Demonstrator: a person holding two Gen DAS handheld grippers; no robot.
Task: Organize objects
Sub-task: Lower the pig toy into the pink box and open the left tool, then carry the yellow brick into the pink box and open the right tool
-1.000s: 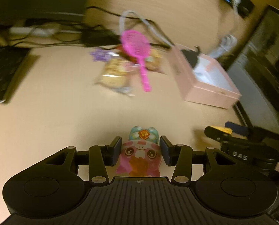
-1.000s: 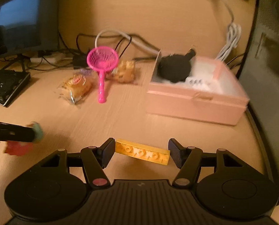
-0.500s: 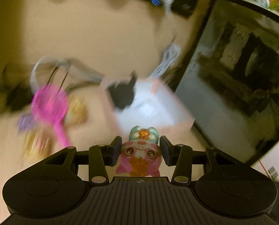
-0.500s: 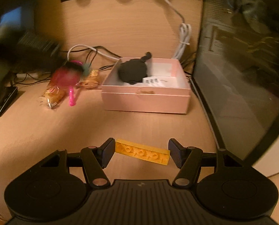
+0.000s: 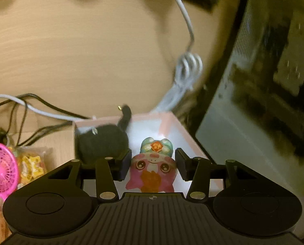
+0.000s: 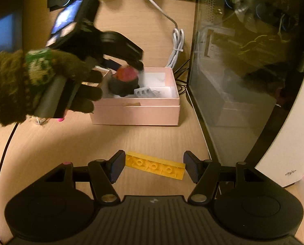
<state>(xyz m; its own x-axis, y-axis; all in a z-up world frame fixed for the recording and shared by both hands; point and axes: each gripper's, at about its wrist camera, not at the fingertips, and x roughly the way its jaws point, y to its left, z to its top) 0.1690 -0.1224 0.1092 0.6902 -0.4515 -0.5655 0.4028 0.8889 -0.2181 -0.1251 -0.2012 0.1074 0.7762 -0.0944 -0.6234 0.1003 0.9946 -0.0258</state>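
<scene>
The left gripper (image 5: 153, 164), jaws just easing apart around the pink toy (image 5: 152, 171), hung over the pink box (image 5: 168, 122); the toy could bounce off the black pouch (image 5: 103, 143) there. The right gripper (image 6: 154, 166) held a yellow brick (image 6: 155, 165).

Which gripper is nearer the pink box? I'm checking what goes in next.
Left. The left gripper hangs over the pink box with a toy; the right gripper holds back, short of it.

Your pink cartoon figure toy (image 5: 152, 168) hangs face-up over the open pink box (image 5: 173, 126), beside the black knitted pouch (image 5: 103, 143) inside. The yellow brick (image 6: 155, 165) sits slanted, studs up.
</scene>
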